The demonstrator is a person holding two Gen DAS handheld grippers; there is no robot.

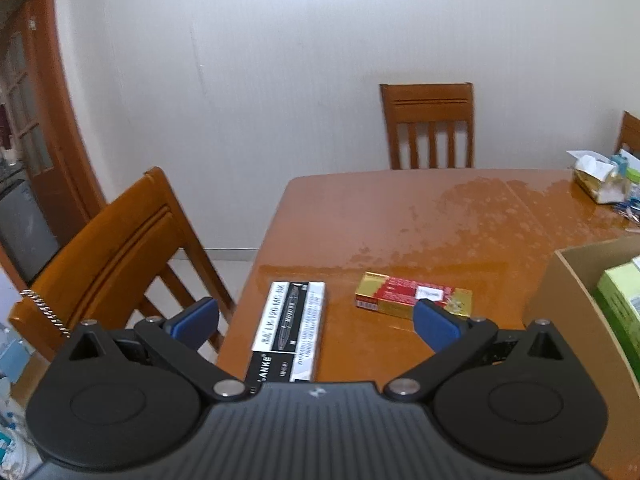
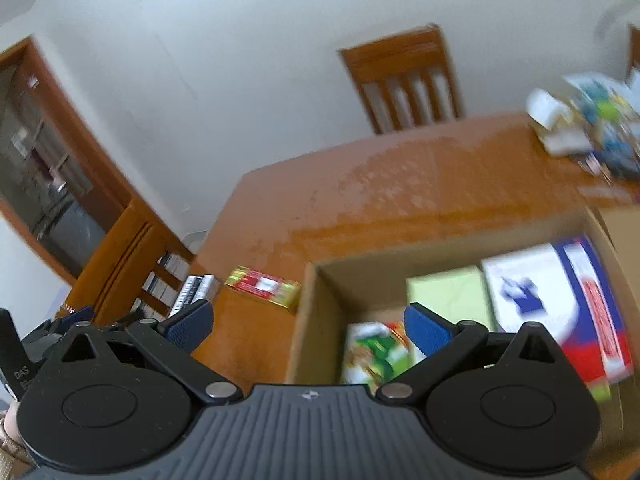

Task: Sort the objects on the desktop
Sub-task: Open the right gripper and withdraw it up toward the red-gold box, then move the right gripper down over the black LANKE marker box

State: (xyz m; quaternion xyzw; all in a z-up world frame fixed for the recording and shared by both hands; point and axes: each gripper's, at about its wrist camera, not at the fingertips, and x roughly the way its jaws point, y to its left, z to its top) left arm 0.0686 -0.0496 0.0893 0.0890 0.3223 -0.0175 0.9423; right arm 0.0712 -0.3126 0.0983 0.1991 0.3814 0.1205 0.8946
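Hovering over the near left corner of the desk (image 1: pixel 420 216), the left hand-held gripper (image 1: pixel 316 322) has its blue pads spread wide with nothing between them. A long black-and-white box (image 1: pixel 292 320) lies flat on the desk in the lower middle of the left wrist view, right at the desk's left edge, partly under the gripper body. Just right of it, apart, lies a red-and-gold pack (image 1: pixel 412 294), flat; the right pad overlaps it in the picture, contact cannot be told. A cardboard box (image 1: pixel 560 300) sits at the right edge of that view with a green carton (image 1: pixel 620 304) inside.

Right hand-held gripper (image 2: pixel 306 328) is also spread wide and empty, held above the near left wall of the cardboard box, lower middle of the right wrist view. That view is blurred. Inside the box: the green carton at centre, a white-blue-red package (image 2: pixel 560 300) to its right, a green-and-white printed pack (image 2: pixel 376 352) lower down. The red-and-gold pack and the black-and-white box show left of the cardboard box.

Clutter (image 1: pixel 604 180) with a tissue pack sits at the far right of the desk. Wooden chair (image 1: pixel 428 128) behind the desk, another chair (image 1: pixel 120 252) at lower left. Door frame (image 1: pixel 52 92) at upper left.
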